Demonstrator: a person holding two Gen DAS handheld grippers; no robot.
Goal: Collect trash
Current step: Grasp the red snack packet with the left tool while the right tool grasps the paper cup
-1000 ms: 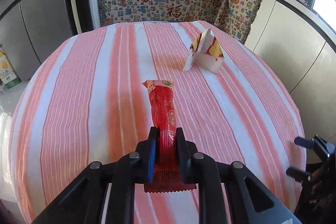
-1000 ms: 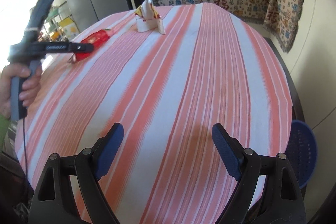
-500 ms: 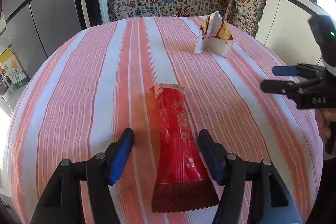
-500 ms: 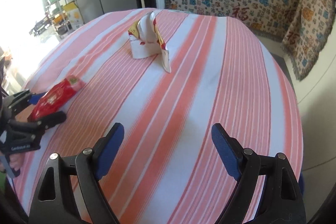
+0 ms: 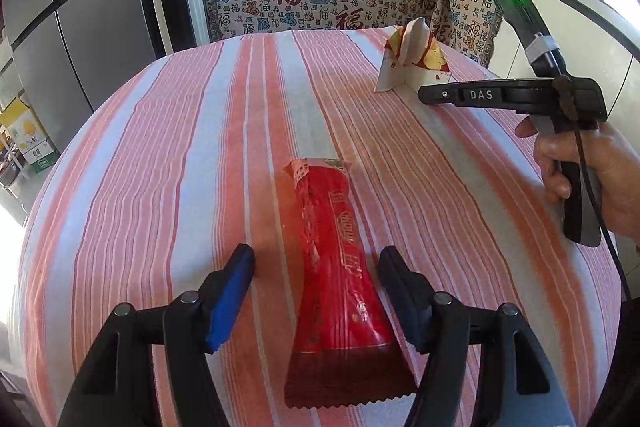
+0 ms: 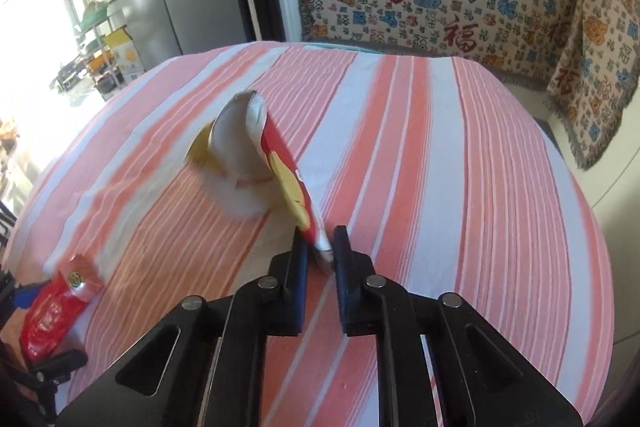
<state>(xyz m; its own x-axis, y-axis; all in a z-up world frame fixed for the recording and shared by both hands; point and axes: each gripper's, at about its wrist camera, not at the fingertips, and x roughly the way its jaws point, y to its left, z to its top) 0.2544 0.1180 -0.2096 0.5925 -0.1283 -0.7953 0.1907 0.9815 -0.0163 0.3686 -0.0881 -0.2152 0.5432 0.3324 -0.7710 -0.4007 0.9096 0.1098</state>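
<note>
Pinching one white wrapper (image 6: 244, 163): right tool (image 6: 320, 243) | left tool (image 5: 316, 267) spread astride one red wrapper (image 5: 336, 267)

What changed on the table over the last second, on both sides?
The left hand-held gripper let go of the red wrapper and now stands open around it. The right hand-held gripper moved forward to the white carton and closed on its flap. Both pieces stayed where they lay on the striped tablecloth.

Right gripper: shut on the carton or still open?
Shut. The right gripper has both fingers pinching the flattened carton's near flap, no gap visible.
</note>
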